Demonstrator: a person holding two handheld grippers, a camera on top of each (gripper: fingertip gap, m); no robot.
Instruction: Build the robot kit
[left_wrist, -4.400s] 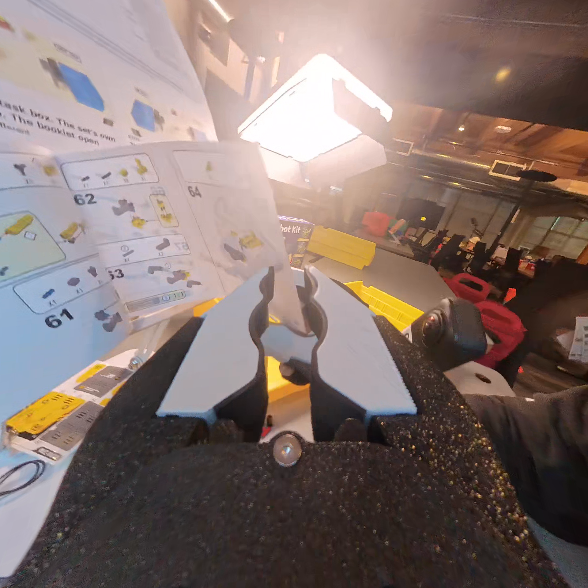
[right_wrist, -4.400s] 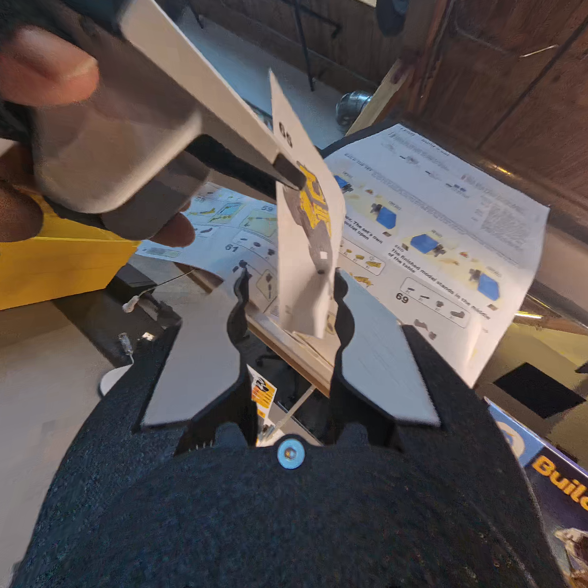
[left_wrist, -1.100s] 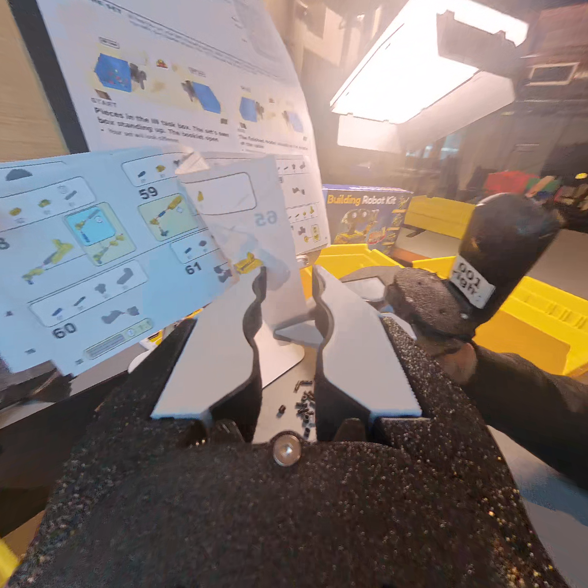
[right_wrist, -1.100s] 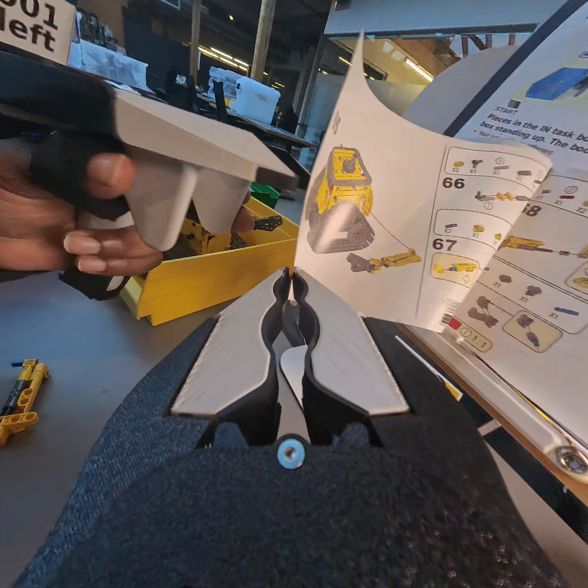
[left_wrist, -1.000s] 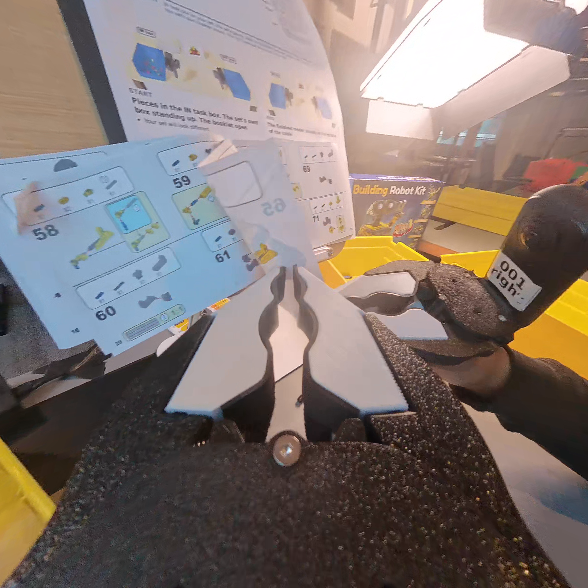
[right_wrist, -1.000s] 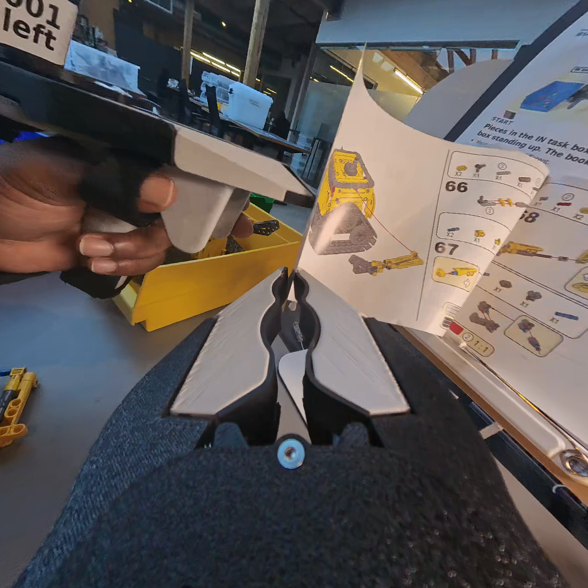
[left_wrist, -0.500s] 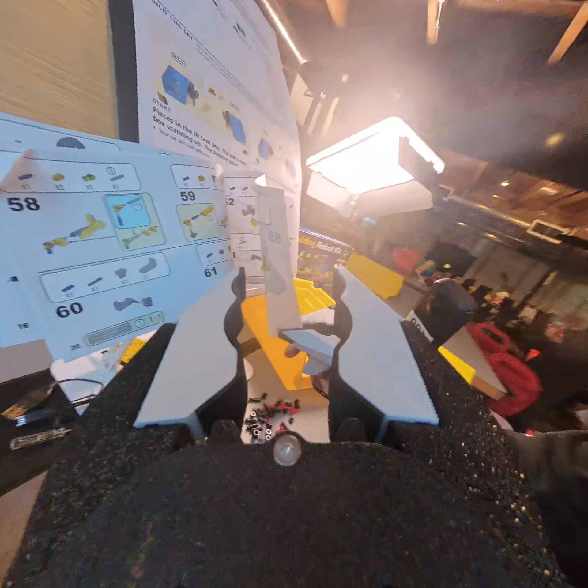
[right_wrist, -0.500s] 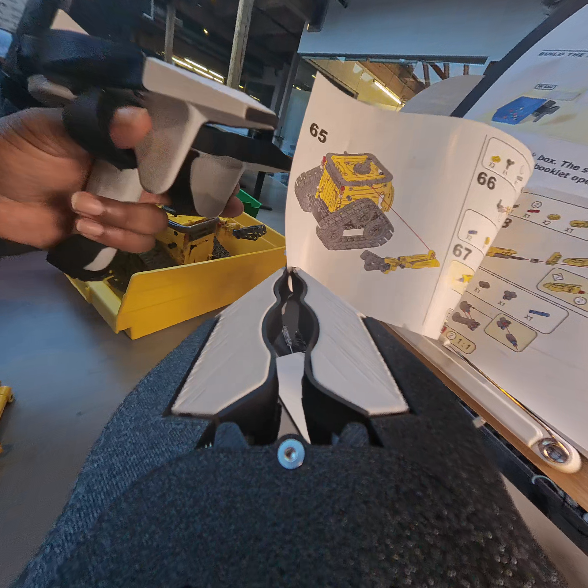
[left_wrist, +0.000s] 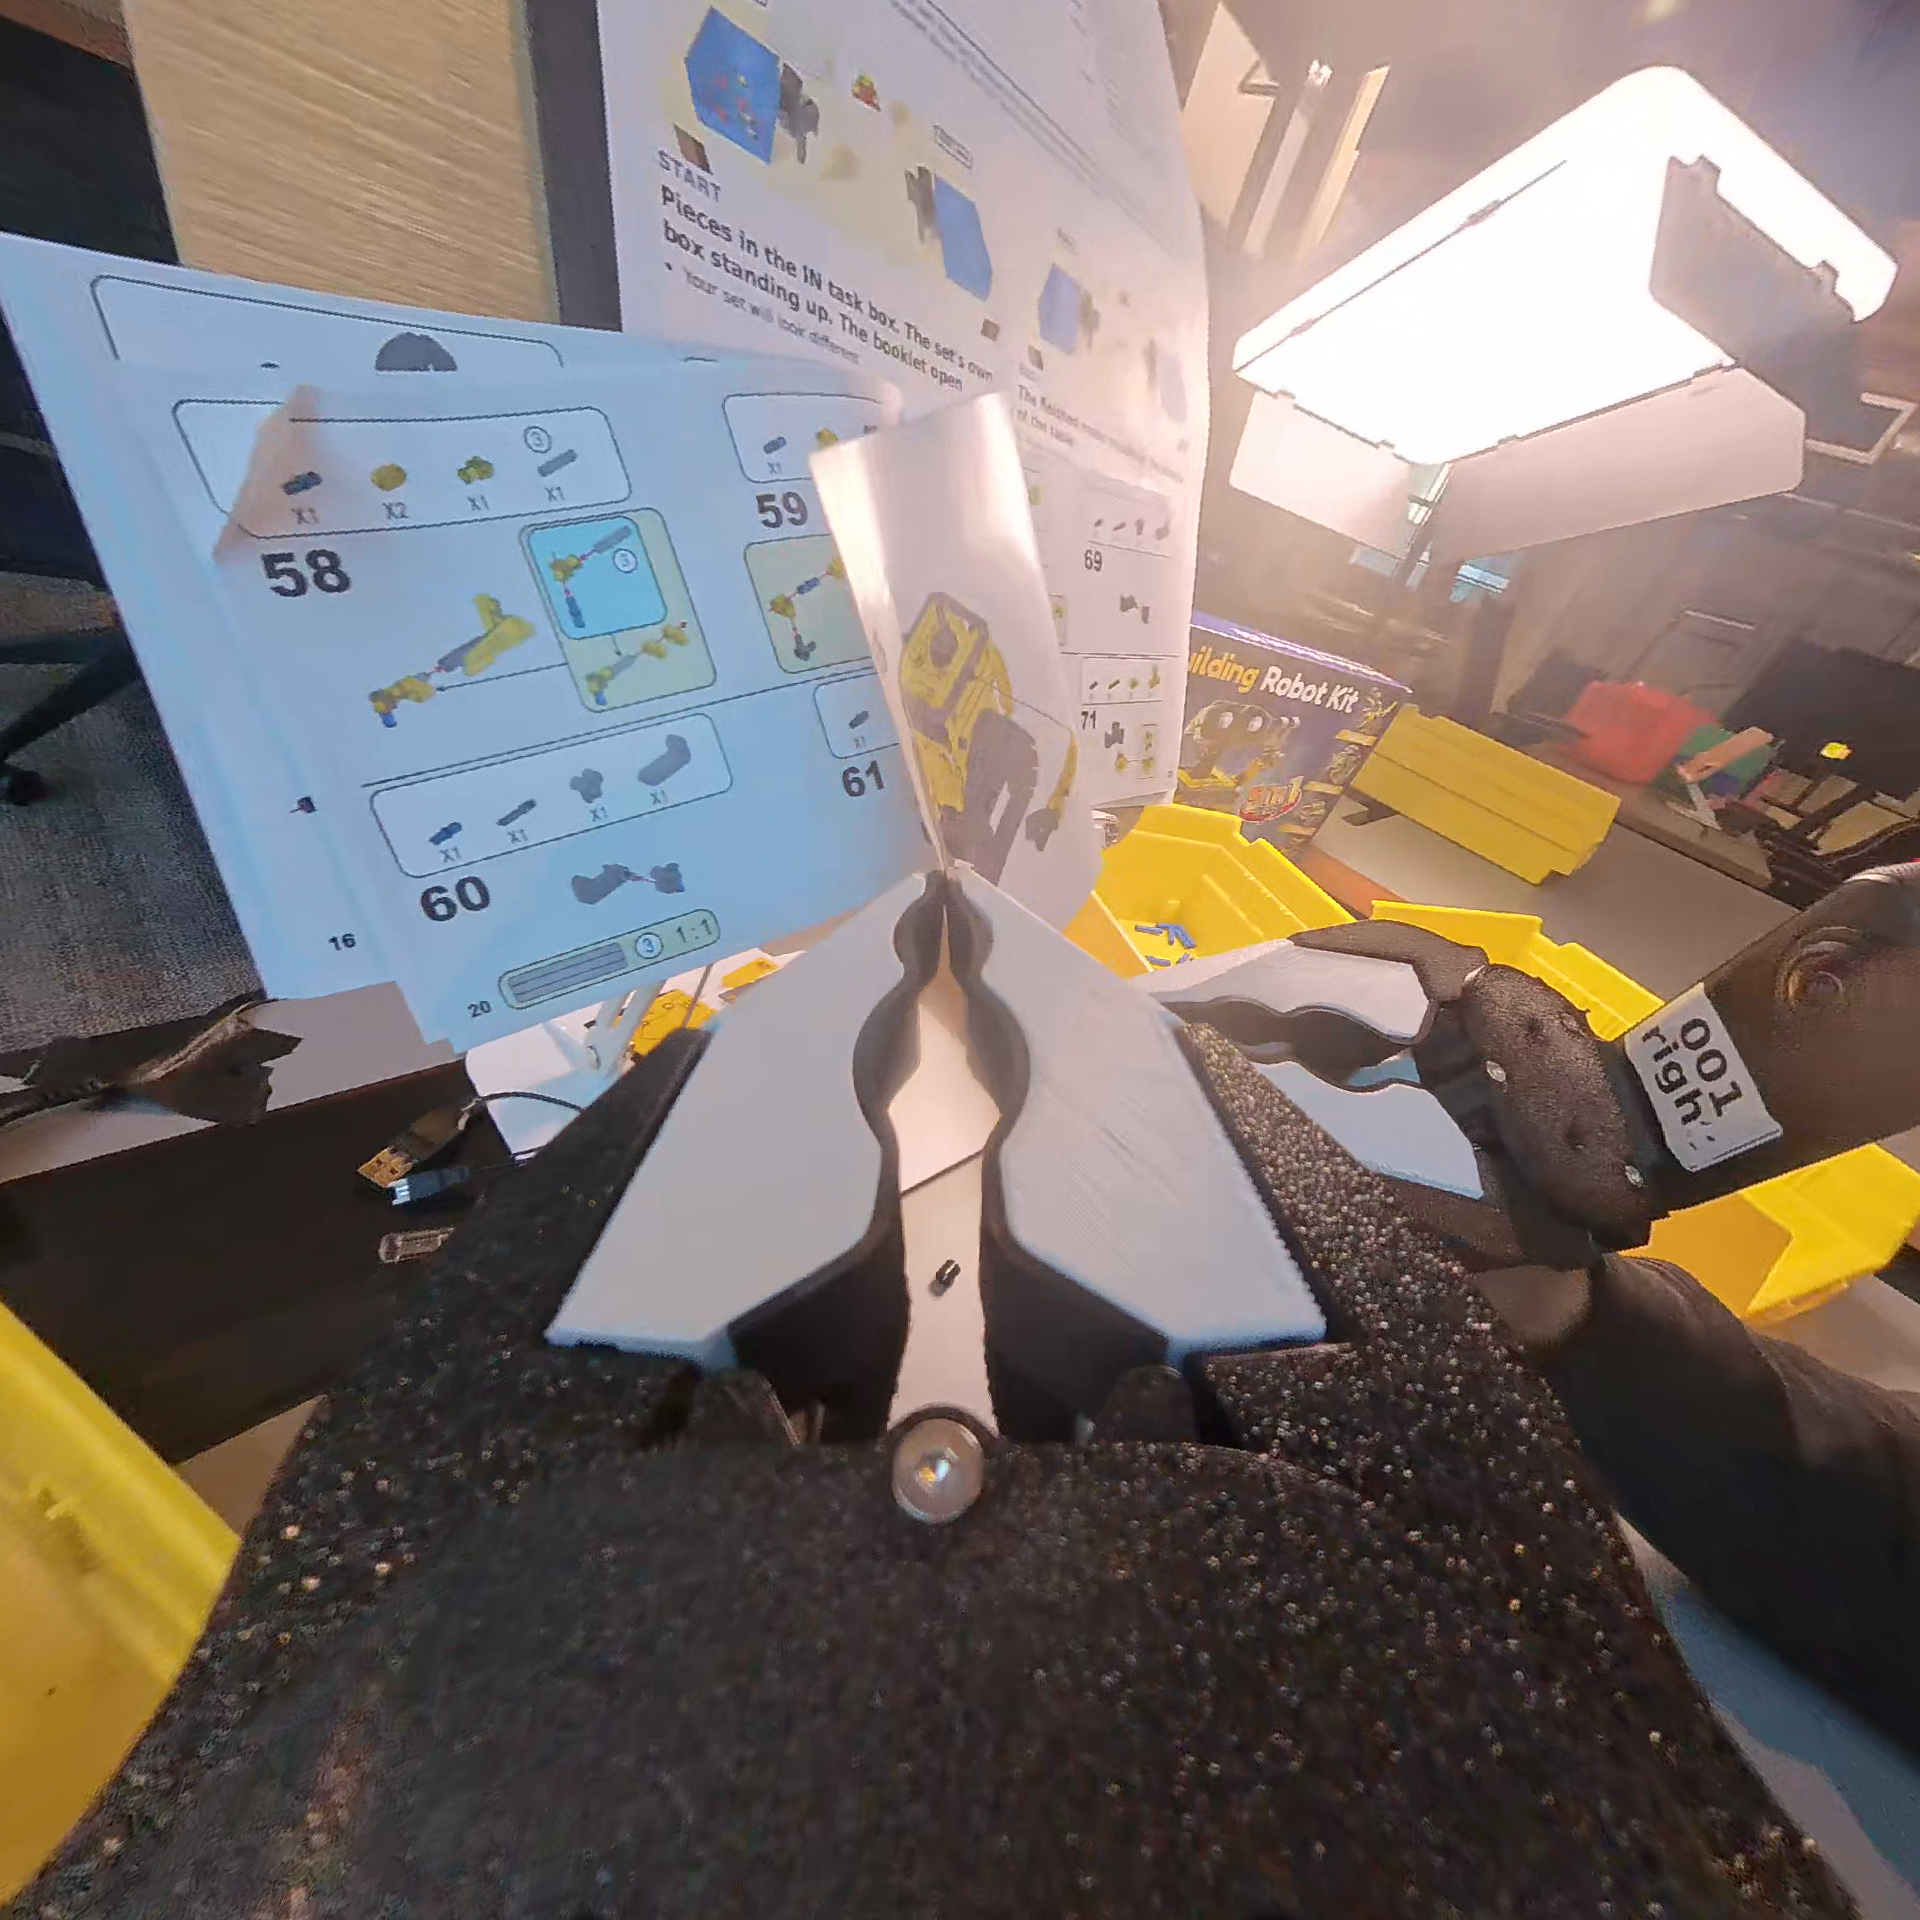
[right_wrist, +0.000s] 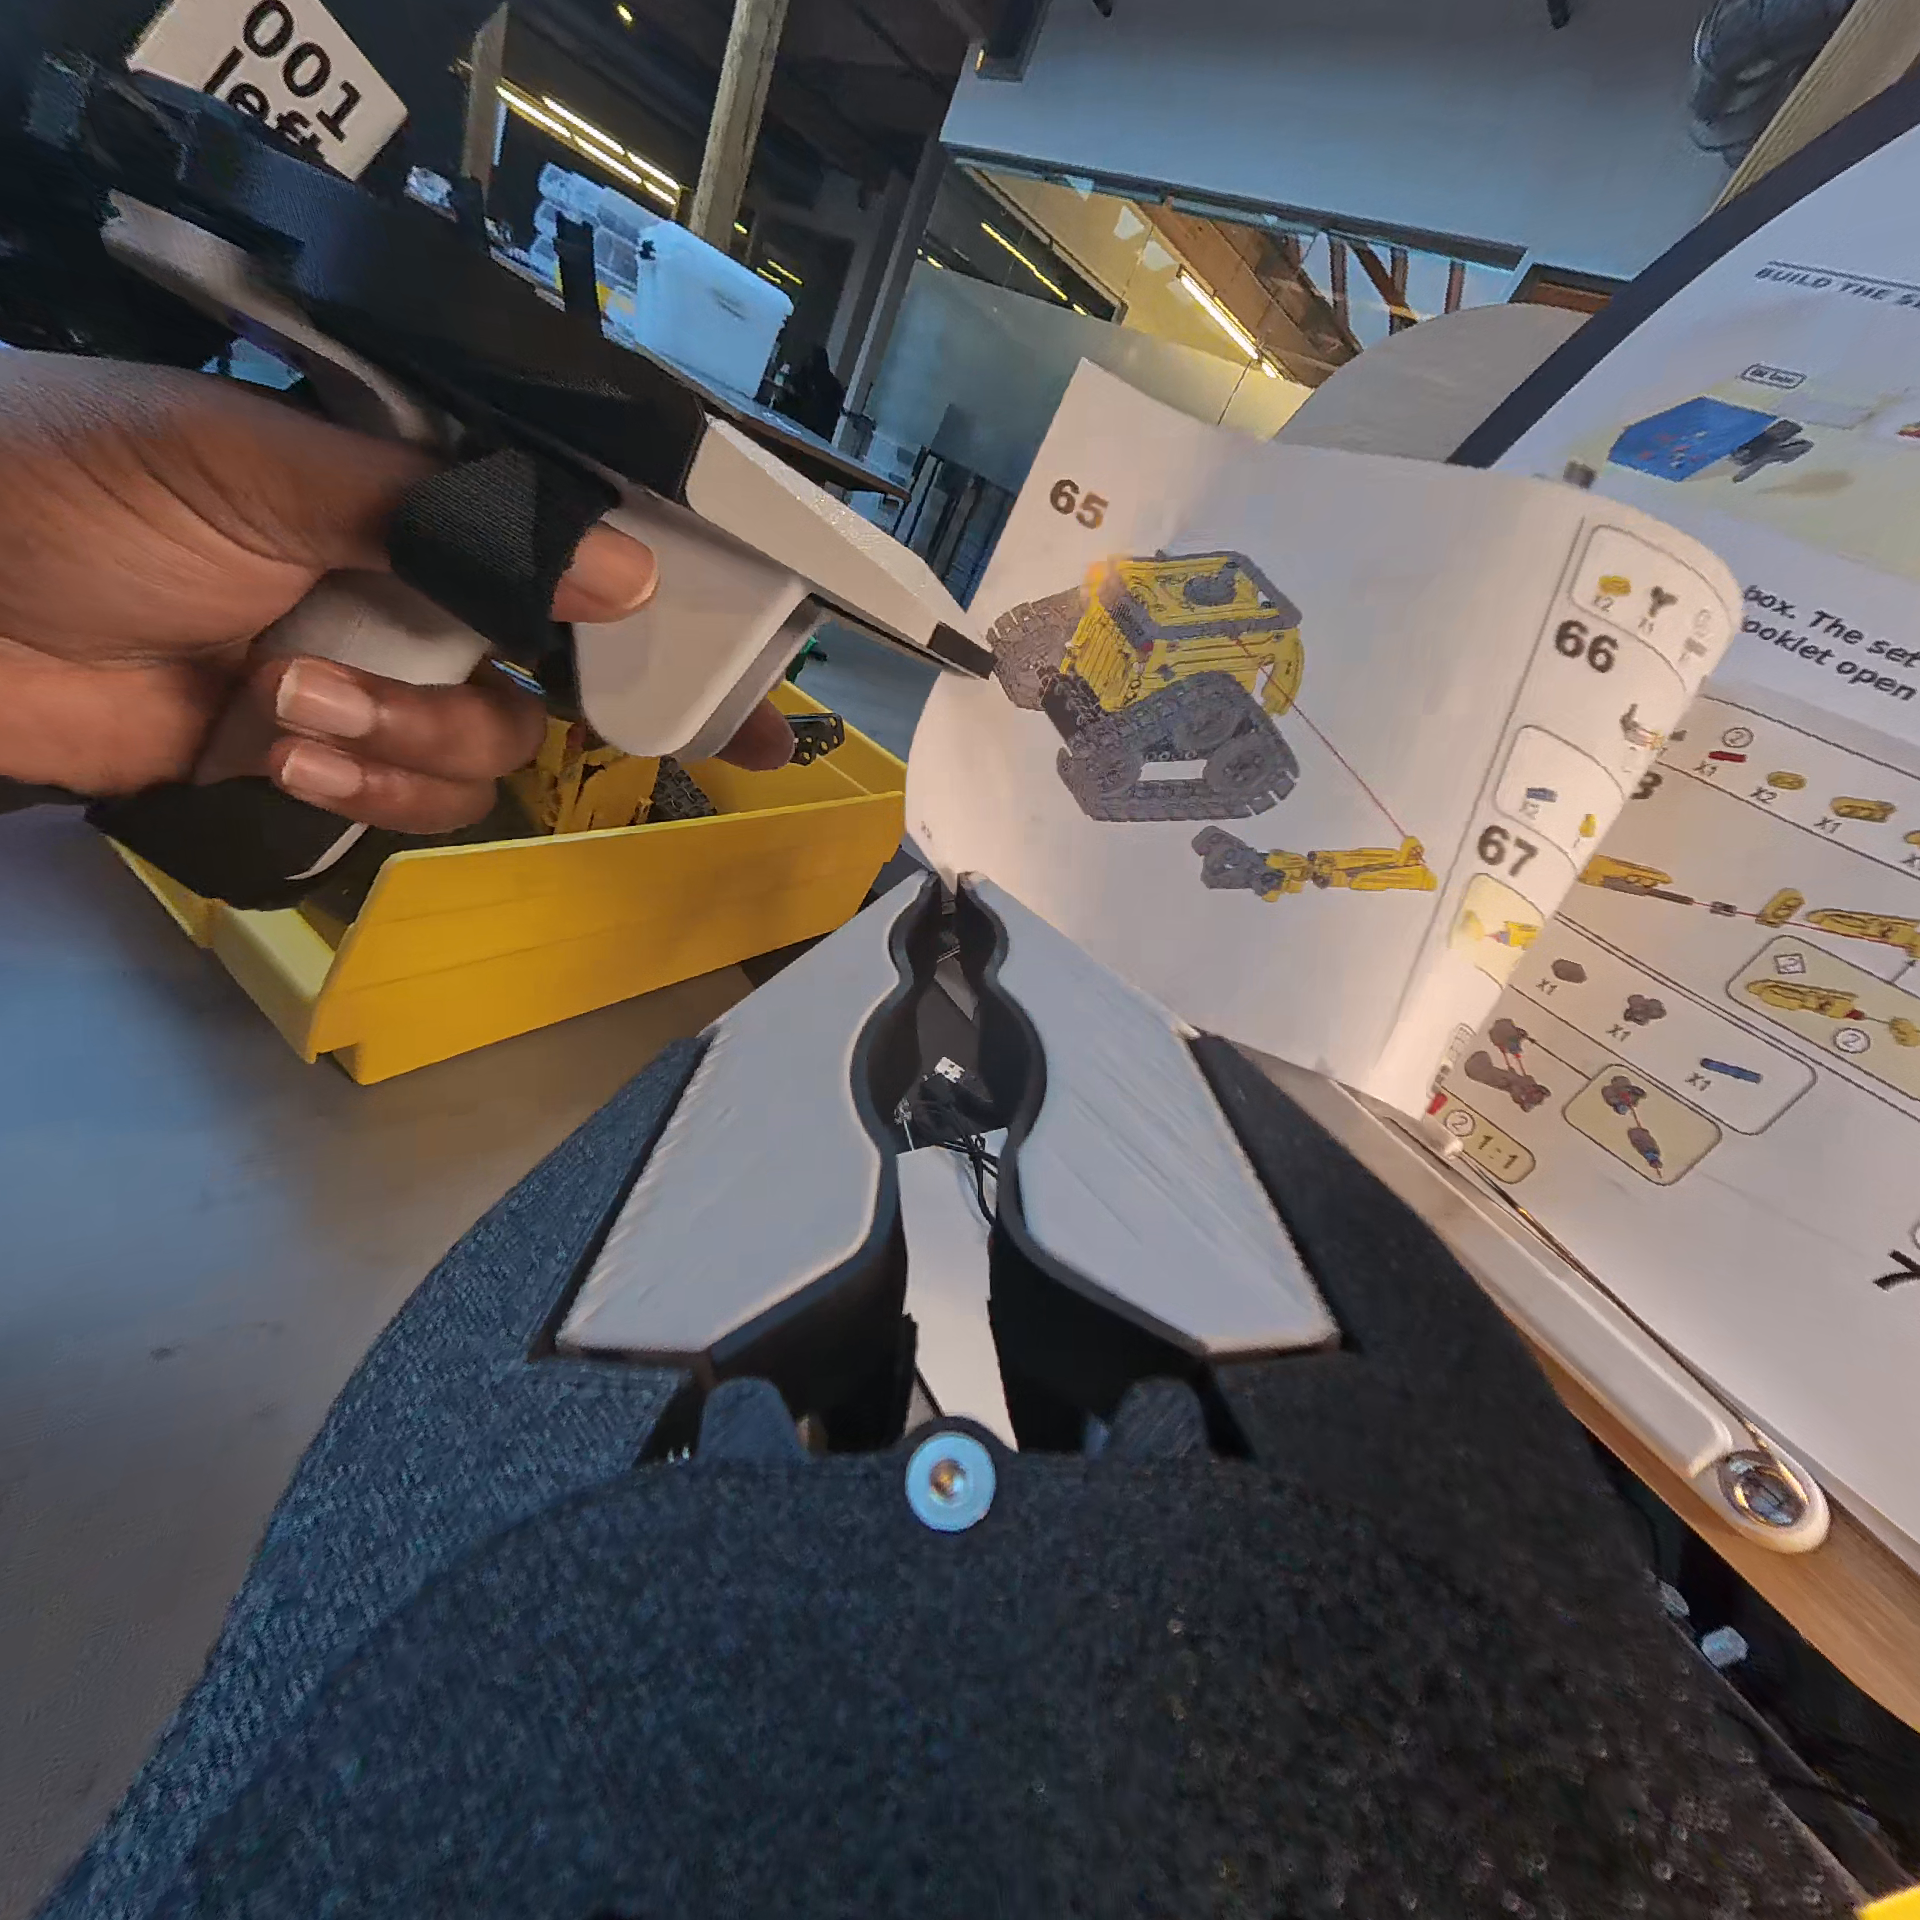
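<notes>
Half a second earlier the left hand-held gripper (left_wrist: 943, 896) stood wide open around the sheet. Now its jaws are pressed together on the edge of the thin white paper page printed with a yellow tracked robot (left_wrist: 966, 644).

The right hand-held gripper (right_wrist: 951, 883) is also nearly closed, and it appears to pinch the page's lower corner. Its tips are hidden in the left wrist view.

The page curls up and away from the open white instruction booklet (left_wrist: 468, 644), which leans on a stand at the back of the grey table (right_wrist: 208, 1195). A yellow plastic bin of parts (right_wrist: 582, 925) sits on the table just below the bare hand (right_wrist: 208, 623) working the left tool.

With two pinches so close together on one light sheet, a good hold probably means gentle pressure and no pulling apart. The paper looks limp and easy to crease or tear near its bound side. It is glossy enough to catch the lamp glare, and its free edge bows under its own weight.
</notes>
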